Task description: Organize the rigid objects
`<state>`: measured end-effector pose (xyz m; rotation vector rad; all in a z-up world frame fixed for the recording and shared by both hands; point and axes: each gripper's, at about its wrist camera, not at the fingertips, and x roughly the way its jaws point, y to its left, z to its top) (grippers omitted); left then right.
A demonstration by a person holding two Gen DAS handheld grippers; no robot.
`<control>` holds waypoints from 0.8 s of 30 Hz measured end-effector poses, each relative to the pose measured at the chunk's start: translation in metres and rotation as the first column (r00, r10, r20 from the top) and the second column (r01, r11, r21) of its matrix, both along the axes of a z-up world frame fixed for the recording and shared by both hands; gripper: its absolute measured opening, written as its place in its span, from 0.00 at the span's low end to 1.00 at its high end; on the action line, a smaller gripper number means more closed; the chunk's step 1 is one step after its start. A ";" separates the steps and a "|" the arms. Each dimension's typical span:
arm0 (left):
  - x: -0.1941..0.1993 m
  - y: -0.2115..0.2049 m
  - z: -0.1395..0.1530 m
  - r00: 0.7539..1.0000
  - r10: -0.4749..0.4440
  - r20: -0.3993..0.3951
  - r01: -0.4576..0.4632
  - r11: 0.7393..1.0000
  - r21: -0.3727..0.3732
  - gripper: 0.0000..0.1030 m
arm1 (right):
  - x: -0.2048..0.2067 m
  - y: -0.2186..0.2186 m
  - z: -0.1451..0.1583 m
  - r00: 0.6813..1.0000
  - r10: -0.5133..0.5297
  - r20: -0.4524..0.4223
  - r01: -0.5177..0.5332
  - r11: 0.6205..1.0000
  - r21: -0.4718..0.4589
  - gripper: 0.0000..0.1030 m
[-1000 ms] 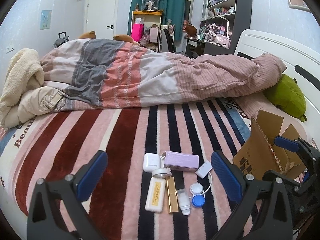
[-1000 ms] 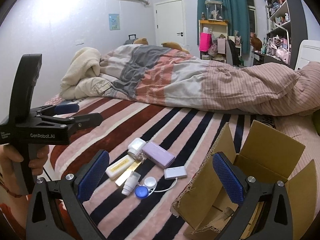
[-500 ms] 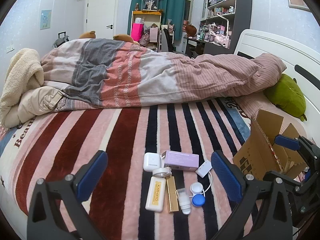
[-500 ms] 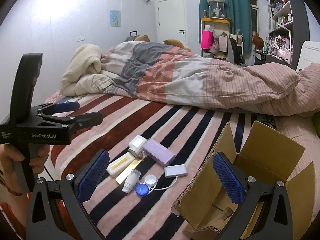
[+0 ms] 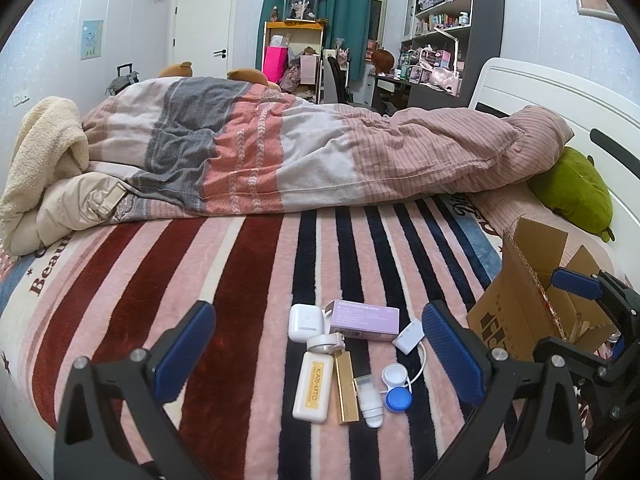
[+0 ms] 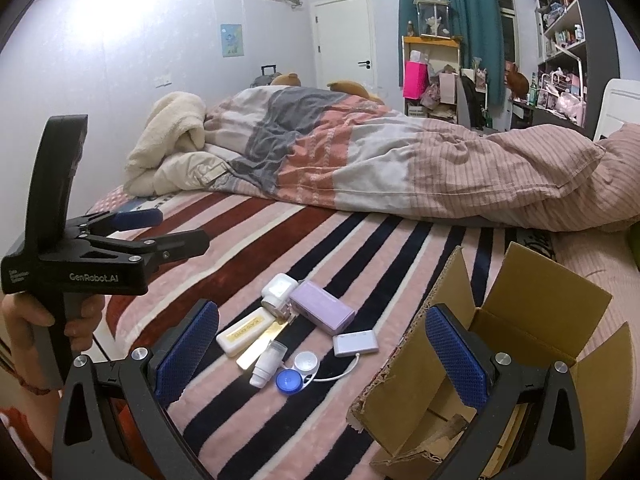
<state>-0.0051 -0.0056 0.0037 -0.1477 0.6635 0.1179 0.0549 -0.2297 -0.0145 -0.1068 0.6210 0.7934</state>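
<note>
Striped plush blanket (image 5: 240, 280) in pink, dark red and navy covers the near part of the bed, and a cluster of small rigid items lies on it. At the back of the cluster sit a white earbud case (image 5: 305, 322) and a lilac box (image 5: 364, 319) side by side, touching or nearly so. In front of them a cream bottle (image 5: 314, 384) with yellow lettering lies flat, a gold lipstick tube (image 5: 346, 388) just beside it, then a small white tube (image 5: 369, 400). A contact lens case (image 5: 394, 386) with one white and one blue cap lies at the near right of the group, and a white adapter (image 5: 408, 334) with a thin cable rests beside the lilac box. To the right of the items stands an open cardboard box (image 6: 532, 344), its flaps splayed upward. The left gripper (image 5: 318, 356) hangs above the cluster with its blue-padded fingers spread wide and nothing between them. The right gripper (image 6: 320, 358) hovers with its fingers likewise wide apart and empty, one pad over the blanket and the other in front of the cardboard box. A rumpled duvet (image 5: 320, 156) lies heaped across the bed behind everything.
</note>
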 end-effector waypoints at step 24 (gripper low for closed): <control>0.001 0.080 -0.078 0.993 -0.014 -0.115 0.008 0.998 -0.056 0.99 | -0.014 0.107 -0.092 0.968 0.189 -0.164 -0.215 0.963 -0.163 0.53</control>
